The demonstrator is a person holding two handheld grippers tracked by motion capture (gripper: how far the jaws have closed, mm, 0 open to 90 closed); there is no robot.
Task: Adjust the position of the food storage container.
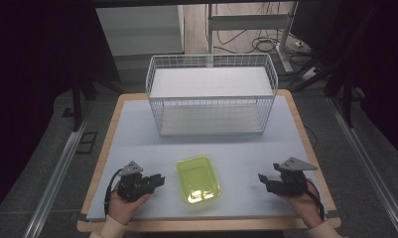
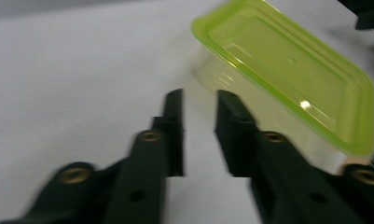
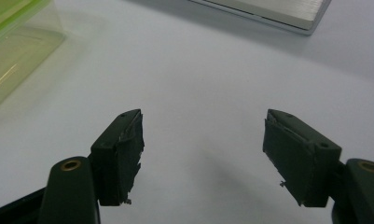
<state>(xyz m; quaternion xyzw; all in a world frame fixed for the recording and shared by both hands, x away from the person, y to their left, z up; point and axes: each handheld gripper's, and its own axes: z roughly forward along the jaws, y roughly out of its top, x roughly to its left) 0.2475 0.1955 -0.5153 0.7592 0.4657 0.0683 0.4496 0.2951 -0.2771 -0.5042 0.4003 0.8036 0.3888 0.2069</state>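
Green lidded tub (image 1: 198,178) is flanked: left gripper (image 1: 159,179) just beside it, jaws narrowly parted, seemingly empty through the blur. Right gripper (image 1: 262,179) is held farther off, jaws wide, nothing gripped.

The counter (image 1: 137,124) has a pale grey-white top with a light wooden edge all around. Two things lie directly on it. A white wire basket (image 1: 211,94) stands at the far side, about in the middle of the width, and it is open at the top; a flat white board lies inside on its bottom. A yellow-green transparent container (image 1: 198,178) sits at the near side, well apart from the basket, a little turned against the counter's edges. In the left gripper view this container (image 2: 287,70) shows a clear lower body under a green rim. The rest of the surface is plain and smooth.
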